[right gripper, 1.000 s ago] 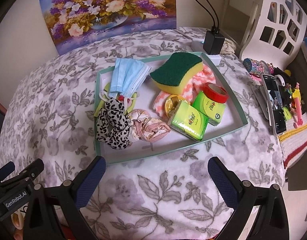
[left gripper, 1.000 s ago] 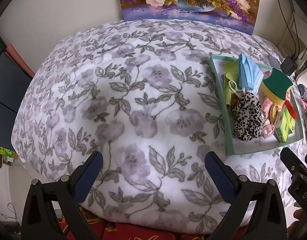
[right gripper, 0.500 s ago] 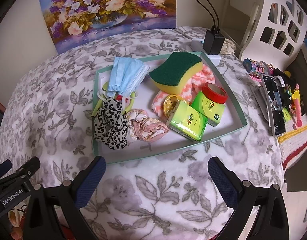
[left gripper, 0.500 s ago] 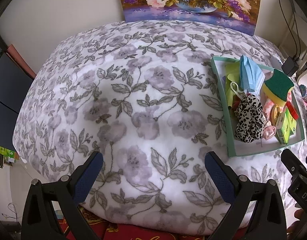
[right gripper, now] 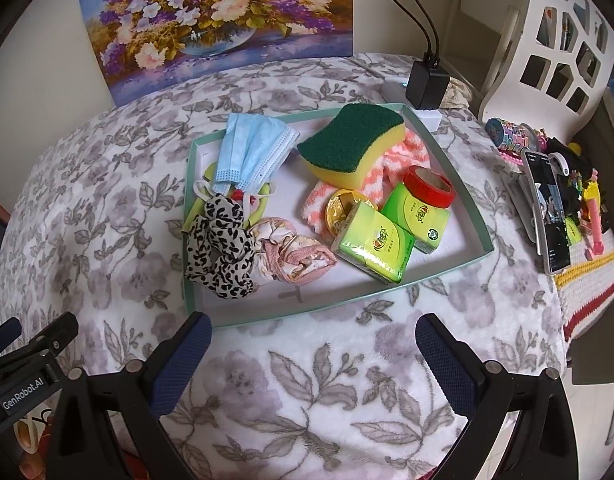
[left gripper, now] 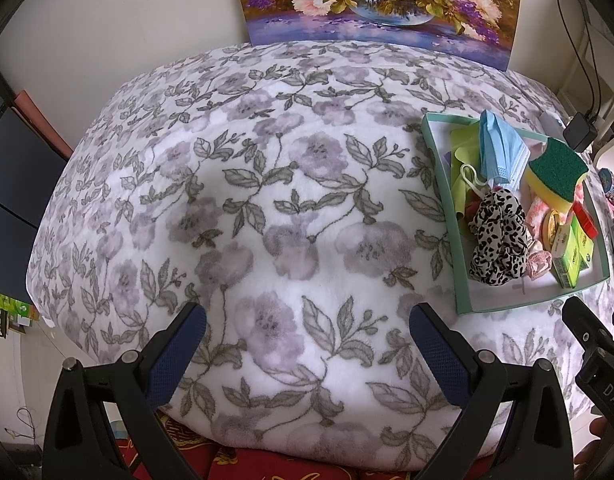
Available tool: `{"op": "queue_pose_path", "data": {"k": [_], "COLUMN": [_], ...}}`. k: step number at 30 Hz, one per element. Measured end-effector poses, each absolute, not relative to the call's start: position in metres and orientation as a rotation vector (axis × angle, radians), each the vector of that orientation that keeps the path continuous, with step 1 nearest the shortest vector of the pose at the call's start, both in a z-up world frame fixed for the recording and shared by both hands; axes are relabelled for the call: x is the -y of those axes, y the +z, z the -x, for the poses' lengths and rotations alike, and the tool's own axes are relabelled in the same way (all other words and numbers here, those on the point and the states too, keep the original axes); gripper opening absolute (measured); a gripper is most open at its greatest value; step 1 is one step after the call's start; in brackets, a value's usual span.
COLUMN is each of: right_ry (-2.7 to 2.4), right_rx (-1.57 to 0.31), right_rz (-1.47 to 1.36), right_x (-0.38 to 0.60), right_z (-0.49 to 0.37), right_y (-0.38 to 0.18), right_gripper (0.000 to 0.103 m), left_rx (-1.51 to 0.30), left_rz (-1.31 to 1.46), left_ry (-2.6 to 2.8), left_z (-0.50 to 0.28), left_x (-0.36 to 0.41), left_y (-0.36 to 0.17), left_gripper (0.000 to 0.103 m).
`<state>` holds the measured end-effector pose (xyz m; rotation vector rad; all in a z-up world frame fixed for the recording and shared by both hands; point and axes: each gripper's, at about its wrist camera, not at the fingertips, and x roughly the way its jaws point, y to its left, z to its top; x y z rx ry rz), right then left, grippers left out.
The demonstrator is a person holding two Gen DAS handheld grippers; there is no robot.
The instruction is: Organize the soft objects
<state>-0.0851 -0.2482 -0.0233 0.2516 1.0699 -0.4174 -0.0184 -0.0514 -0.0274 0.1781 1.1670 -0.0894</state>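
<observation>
Tray (right gripper: 447, 152) on floral blanket (left gripper: 267, 208) holding sponge (right gripper: 351, 136), face mask (right gripper: 251, 152) and leopard scrunchie (right gripper: 221, 248); left hand-held gripper (left gripper: 307, 352) and right hand-held gripper (right gripper: 311, 360) both wide apart, empty.

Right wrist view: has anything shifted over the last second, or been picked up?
Very little. The right gripper has eased slightly back from the tray, which now sits a touch higher in its view; the left gripper drifted likewise. Nothing was grasped or released: both sets of jaws stay wide open and empty. The leopard scrunchie, mask and sponge lie as before.
</observation>
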Motion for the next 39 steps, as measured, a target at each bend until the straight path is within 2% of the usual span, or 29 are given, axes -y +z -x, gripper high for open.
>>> {"op": "queue_pose_path", "data": {"k": [39], "right_ry": [-0.411], "right_rx": [-1.076], "right_rz": [-0.237], "right_x": [0.2484], "right_z": [0.0837], "right_y": [-0.026], "right_gripper": [0.103], "left_rx": [-1.168], "left_rz": [-0.18], "left_ry": [-0.09], "left_z": [0.0176], "left_x": [0.052], "left_y": [-0.0267], "left_gripper": [0.101]}}
